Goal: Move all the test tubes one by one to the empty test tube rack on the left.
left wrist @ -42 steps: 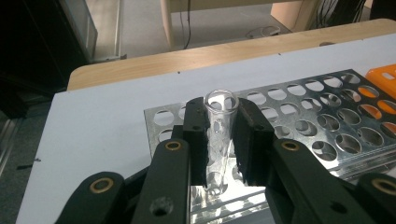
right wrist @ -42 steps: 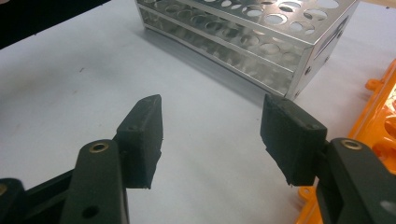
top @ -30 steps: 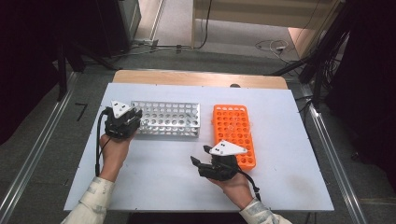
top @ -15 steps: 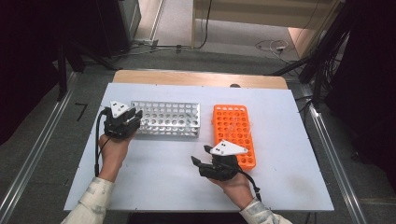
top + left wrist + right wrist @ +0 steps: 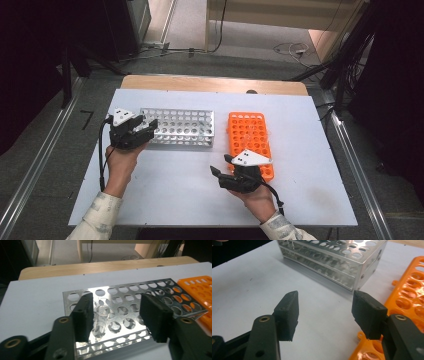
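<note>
The left tool (image 5: 150, 127) hangs over the left end of the metal rack (image 5: 182, 127), which lies on the table (image 5: 175, 200) left of the middle and nearer the far edge. Its jaws have just been opening and now stand apart. In the left gripper view the left tool (image 5: 116, 312) looks down on the rack's (image 5: 120, 292) top plate. What looks like a clear tube (image 5: 101, 315) stands in one of the holes, close to the left-hand jaw, but neither pad presses on it. The glass is faint against the shiny metal, so I cannot be sure of its outline.

The right tool (image 5: 221, 165) rests low by the near left corner of the orange rack (image 5: 249, 132), which lies right of the middle, just beside the metal one. Its jaws are spread and nothing is between them. The right gripper view shows only bare table between them (image 5: 325, 307).

The step in hand looks like letting go of a tube set into the metal rack. The next move probably calls for lifting the left tool straight up, with the jaws kept wide, so that neither pad drags the tube or tips it in its hole. After that, either tool would go for another tube. I see none in the orange rack's holes, though clear glass would be hard to spot there.
</note>
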Tool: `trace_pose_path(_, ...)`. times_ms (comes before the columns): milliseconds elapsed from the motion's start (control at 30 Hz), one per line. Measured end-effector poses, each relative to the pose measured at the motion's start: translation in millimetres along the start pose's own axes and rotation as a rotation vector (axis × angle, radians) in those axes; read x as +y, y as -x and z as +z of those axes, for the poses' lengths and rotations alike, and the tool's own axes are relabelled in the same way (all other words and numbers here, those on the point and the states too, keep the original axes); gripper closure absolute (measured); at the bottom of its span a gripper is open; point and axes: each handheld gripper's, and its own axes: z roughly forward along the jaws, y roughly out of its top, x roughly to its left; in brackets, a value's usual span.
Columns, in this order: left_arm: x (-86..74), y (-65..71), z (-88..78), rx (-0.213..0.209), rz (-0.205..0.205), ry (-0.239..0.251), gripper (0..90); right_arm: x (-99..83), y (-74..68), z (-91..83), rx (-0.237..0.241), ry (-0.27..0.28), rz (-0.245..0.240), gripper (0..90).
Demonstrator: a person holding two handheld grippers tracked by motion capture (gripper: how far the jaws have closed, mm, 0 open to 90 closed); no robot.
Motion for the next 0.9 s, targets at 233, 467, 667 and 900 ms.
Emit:
trace_pose_path(233, -0.6, 10.8, -2.8, -0.042, 0.013, -0.012, 25.8, -5.7, 12.4, -16.4, -0.025, 0.007, 0.015, 36.3)
trace_pose_path(467, -1.3, 11.4, -4.2, -0.067, 0.005, -0.017, 12.1, -7.5, 31.0, -31.5, -0.074, 0.03, 0.051, 35.5)
trace_pose_path(667, -1.1, 14.8, -8.5, -0.073, 0.01, 0.001, 9.0, -11.1, 49.6, -44.2, -0.136, 0.047, 0.078, 35.5)
trace_pose_path(900, -1.8, 20.5, -10.1, -0.04, 0.025, 0.008, 6.1, -15.4, 70.6, -53.4, -0.203, 0.062, 0.114, 35.5)
